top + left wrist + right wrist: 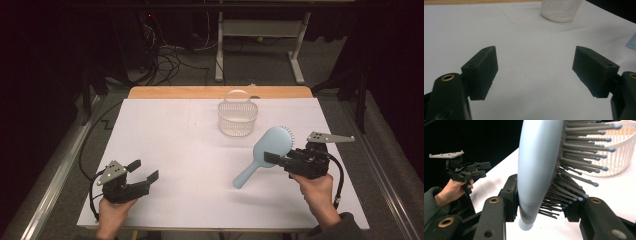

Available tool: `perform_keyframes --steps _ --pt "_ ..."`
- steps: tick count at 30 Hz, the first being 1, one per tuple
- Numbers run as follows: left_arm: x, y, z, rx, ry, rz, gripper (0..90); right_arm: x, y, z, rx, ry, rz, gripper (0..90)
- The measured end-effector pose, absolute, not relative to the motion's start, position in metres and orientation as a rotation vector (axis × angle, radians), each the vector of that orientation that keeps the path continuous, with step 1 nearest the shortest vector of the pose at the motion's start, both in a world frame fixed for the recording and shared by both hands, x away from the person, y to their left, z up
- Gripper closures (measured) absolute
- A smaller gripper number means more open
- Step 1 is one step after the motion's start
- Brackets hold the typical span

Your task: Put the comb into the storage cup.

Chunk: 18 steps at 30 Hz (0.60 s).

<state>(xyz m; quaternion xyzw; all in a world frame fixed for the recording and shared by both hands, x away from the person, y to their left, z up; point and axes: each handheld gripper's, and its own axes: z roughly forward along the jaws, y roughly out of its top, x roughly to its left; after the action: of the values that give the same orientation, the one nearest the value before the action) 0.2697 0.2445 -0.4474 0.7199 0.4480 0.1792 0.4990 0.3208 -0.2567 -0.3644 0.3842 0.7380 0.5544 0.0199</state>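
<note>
A light blue paddle hairbrush [272, 143] is held above the white table, handle slanting down to the left, bristles facing right. My right gripper [278, 156] is shut on it where the head meets the handle. In the right gripper view the brush [536, 165] stands upright between the jaws [541, 205], one pad on its smooth back, the other in the bristles. My left gripper [144, 170] rests low at the near left, open, with bare table between its fingers [535, 67]. The left gripper [484, 169] and its hand also appear far off in the right gripper view.
A white slatted plastic basket [237, 118] with a loop handle stands at the back centre of the table [190, 150]; the basket [561, 10] is ahead of the left jaws. Its wall [621, 152] lies just behind the bristles. Cables and table legs are on the floor beyond.
</note>
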Motion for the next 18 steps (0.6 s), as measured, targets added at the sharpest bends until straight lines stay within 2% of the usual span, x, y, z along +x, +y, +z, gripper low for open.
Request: perform_keyframes --steps 18 --pt "0.27 0.244 -0.448 1.749 1.086 0.443 19.9 0.337 -0.262 -0.352 1.219 2.263 1.683 55.6"
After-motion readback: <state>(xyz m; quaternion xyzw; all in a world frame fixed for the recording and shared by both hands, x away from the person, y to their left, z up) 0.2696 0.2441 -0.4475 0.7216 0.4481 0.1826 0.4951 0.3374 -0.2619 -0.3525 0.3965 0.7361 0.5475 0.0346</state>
